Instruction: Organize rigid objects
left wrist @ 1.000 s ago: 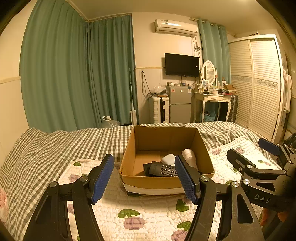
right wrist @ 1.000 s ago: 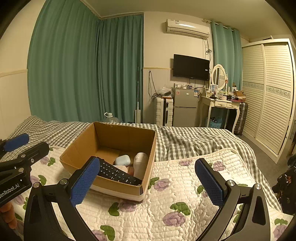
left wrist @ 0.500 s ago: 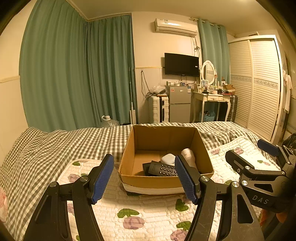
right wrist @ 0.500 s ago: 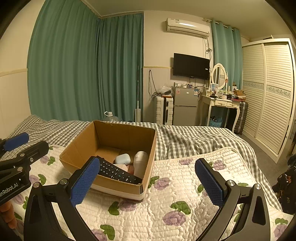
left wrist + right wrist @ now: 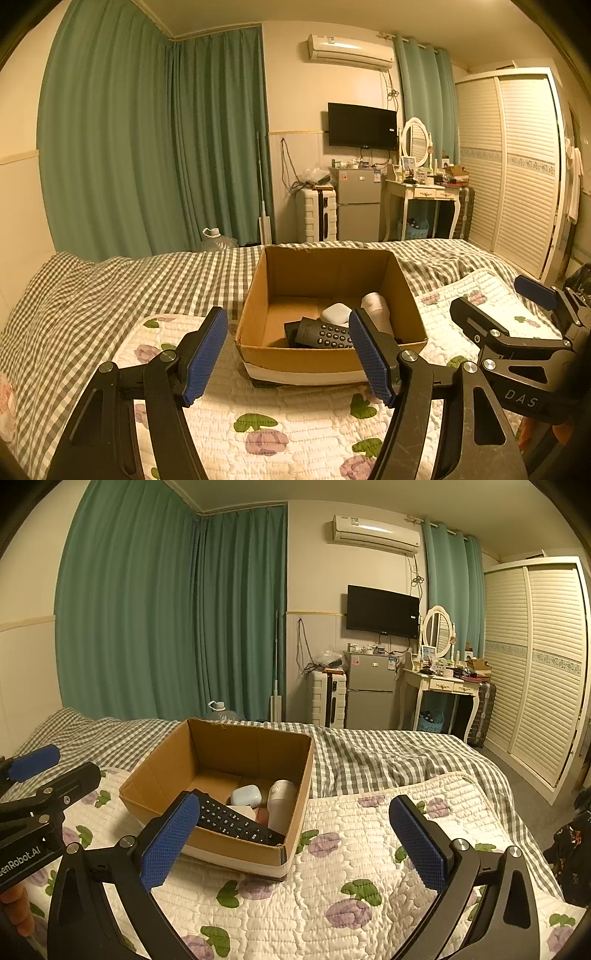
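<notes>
Both grippers, left (image 5: 288,354) and right (image 5: 295,843), hang wide open and empty near the box (image 5: 328,356), where the remote (image 5: 236,821) lies long-axis slanting near-right, nearer the right one.

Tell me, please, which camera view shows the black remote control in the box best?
The right wrist view: the remote control shows almost whole, leaning on the cardboard box rim. In the left wrist view, a blue fingertip hides one end of it.
</notes>
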`<state>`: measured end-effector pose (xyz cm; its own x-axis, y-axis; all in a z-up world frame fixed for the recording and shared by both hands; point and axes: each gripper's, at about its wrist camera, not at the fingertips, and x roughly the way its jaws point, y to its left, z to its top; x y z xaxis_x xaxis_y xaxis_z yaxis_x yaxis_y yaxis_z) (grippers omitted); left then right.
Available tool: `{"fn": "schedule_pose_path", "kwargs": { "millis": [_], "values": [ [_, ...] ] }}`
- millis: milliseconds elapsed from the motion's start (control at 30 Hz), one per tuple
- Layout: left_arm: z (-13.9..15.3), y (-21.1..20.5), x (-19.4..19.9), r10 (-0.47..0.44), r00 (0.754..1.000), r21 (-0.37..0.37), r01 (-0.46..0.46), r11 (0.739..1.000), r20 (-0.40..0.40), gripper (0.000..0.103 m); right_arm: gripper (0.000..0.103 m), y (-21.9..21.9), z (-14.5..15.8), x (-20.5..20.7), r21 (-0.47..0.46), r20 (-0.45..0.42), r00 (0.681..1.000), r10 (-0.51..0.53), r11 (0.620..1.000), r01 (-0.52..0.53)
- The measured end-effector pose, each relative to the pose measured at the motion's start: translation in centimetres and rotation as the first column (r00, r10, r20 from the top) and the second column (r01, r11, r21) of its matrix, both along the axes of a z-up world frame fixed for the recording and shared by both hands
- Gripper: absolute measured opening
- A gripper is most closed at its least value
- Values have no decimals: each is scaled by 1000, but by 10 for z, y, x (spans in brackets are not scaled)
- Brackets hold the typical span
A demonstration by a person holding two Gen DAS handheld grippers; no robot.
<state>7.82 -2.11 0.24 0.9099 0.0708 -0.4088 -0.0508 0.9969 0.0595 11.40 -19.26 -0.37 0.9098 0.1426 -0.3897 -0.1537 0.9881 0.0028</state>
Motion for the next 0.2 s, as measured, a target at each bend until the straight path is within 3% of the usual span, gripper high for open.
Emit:
{"fn": "schedule_pose_path", "kwargs": {
  "millis": [200],
  "values": [
    [0, 0, -1, -9, 1000, -4, 9, 1000, 5, 71, 103, 1, 1, 1, -2, -8, 1000, 0, 1000, 0]
  ]
}}
